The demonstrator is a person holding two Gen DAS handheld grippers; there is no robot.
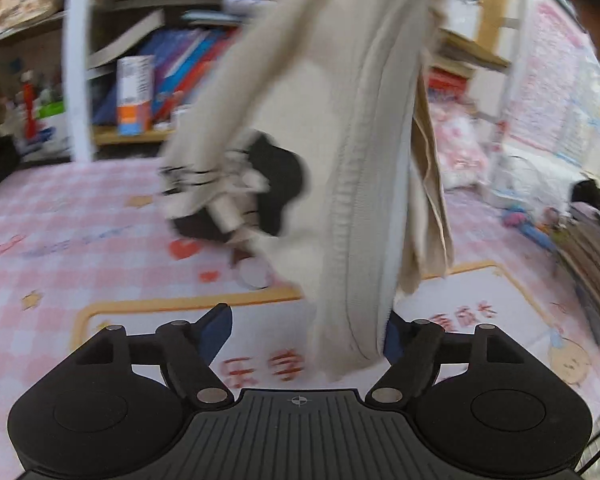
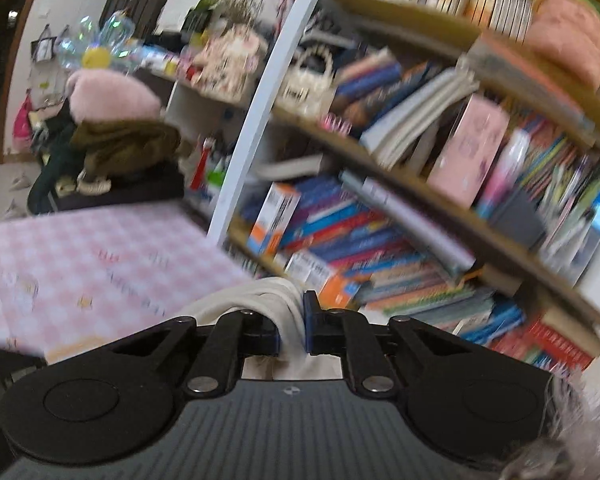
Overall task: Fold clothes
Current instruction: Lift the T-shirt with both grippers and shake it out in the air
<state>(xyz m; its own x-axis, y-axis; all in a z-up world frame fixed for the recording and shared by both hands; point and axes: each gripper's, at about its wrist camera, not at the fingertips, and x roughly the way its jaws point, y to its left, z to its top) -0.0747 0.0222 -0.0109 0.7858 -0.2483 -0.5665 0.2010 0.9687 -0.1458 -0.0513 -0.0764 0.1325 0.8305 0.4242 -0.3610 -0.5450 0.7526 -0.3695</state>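
Cream knitted garment (image 1: 340, 128) with a ribbed edge and a black patch hangs in the air above the pink-and-white checked bed sheet (image 1: 60, 216). Its lower end trails down to the sheet, between the two blue-padded fingers (image 1: 216, 332) of the left gripper (image 1: 306, 334). Those fingers are spread wide apart. The ribbed edge lies against the inner side of the finger on the right of the garment; no clamping is visible. A striped cuff of the garment hangs to the left of its main body, above the sheet. The view is blurred by motion.

In the right wrist view, the right gripper (image 2: 292, 334) has its fingers drawn close together, with a bunched fold of the same cream fabric (image 2: 272, 300) pinched between the blue pads. This gripper is raised above the sheet, which appears below and to the left of the garment fold.

Behind the garment stands a wooden bookshelf (image 2: 420, 184) packed with coloured books and boxes. A white curved pole (image 2: 260, 120) rises at the left end of the shelf.
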